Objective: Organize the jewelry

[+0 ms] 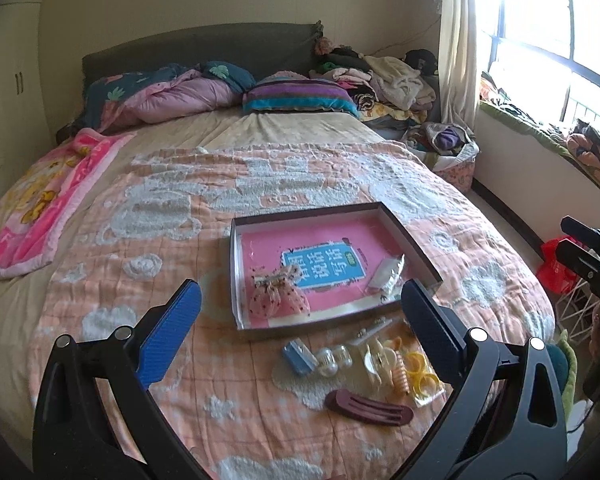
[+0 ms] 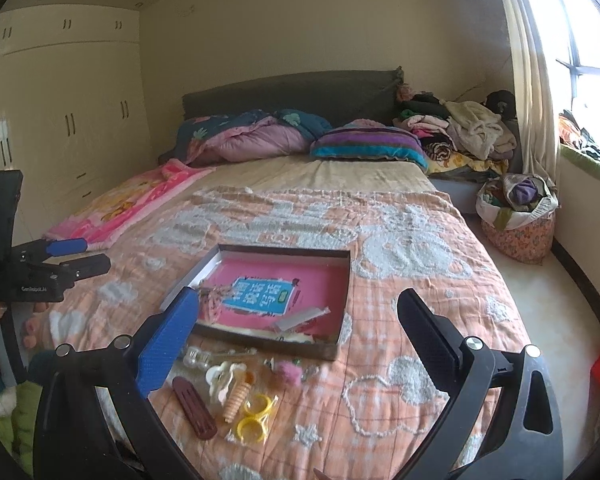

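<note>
While tufted quilt (image 1: 260, 200) bears rectangular tray (image 1: 412, 236), ribbed barrette (image 1: 368, 407).

Daylight floods in from the window (image 1: 548, 40) to the right of both grippers, blown out to white glare there, leaving the bedspread (image 2: 400, 240) evenly lit with soft shadows, while fisheye curvature bends walls and darkens corners, and edges look slightly soft.

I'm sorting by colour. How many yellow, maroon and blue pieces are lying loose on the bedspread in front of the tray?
Yellow rings: 2
Maroon barrette: 1
Blue clip: 1
Total: 4
</note>
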Demonstrator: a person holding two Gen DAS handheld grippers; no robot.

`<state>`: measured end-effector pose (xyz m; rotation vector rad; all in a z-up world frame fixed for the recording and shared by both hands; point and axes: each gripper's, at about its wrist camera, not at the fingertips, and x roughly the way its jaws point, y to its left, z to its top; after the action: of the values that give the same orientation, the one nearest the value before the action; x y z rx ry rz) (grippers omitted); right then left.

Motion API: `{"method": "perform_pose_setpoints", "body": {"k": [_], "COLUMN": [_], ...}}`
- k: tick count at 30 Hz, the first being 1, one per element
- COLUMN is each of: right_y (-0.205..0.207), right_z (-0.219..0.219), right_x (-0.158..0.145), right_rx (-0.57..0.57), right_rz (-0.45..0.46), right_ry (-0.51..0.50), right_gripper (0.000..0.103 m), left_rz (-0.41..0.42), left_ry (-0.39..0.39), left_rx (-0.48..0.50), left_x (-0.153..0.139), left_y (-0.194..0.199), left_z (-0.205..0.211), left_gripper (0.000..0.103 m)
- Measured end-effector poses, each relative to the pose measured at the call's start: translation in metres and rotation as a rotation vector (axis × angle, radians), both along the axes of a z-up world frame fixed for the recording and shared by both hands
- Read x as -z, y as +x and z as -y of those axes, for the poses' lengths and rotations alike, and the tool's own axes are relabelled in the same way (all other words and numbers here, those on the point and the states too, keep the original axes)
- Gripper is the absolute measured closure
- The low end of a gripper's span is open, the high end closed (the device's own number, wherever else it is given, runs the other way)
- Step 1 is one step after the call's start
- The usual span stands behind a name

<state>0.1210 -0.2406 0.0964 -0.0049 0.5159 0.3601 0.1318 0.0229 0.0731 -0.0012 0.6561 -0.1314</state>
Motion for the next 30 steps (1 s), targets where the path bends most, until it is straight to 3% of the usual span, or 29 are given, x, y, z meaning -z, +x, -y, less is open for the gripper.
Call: {"method": "perform_pose_setpoints", "body": {"k": [16,30], "right_y": [-0.032,-0.037], "right_z": [-0.019,-0.026], "right_x": [0.024,0.067], "right_rx": [-0.081,-0.139], "right_rz": [-0.044,-0.172], "right_ry": [-0.045,-0.057], "right_gripper": [0.004,0.004], "left_rz": [-0.082,-0.21], "left_ry": [0.026,0.025], "left_rx": [0.023,0.053], "left_x": [0.04,0.09], "left_y": [-0.032,-0.042], "left_z": [0.005,0.005], "left_gripper": [0.009,0.009]}}
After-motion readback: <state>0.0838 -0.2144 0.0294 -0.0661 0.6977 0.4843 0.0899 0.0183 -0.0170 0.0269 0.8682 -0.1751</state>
